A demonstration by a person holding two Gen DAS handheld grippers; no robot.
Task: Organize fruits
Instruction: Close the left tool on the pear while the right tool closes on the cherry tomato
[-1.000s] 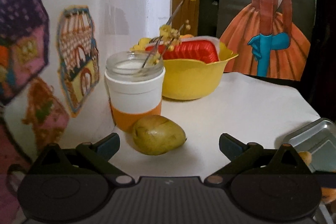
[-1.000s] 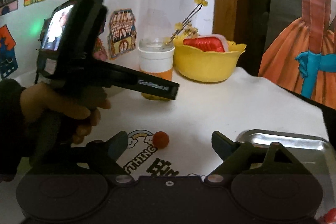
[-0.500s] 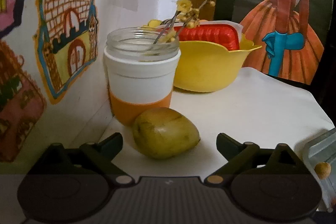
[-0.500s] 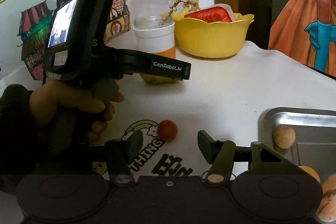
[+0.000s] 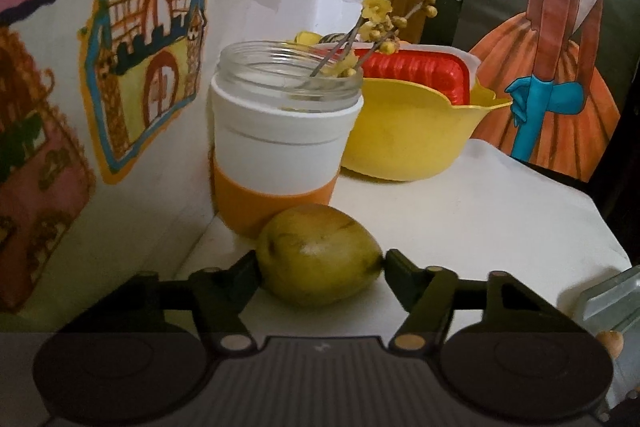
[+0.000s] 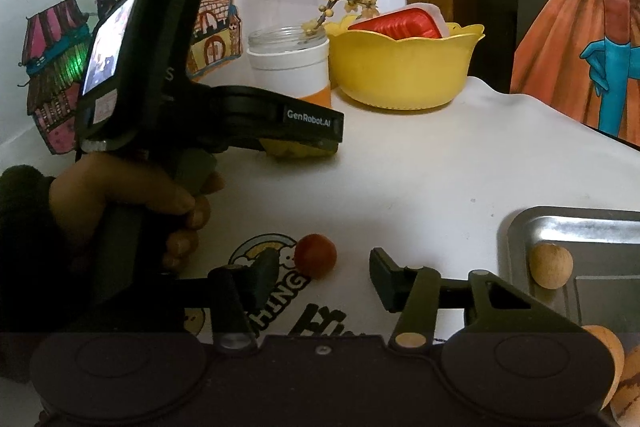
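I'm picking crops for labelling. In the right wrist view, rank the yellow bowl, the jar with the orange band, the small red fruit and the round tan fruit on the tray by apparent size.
1. Yellow bowl
2. Jar
3. Tan fruit and red fruit: look alike, no ranking.

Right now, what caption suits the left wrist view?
Left gripper closing around a green-yellow fruit beside a flower jar.

Both views are dim and warm-toned, with soft grain. Fisheye bending curves the wall drawings [image 5: 144, 39] and darkens the corners. The white surface [image 6: 440, 179] is the brightest area; the metal tray [image 6: 580, 227] shows mild glare. Shadows are soft. The foreground is slightly blurred.
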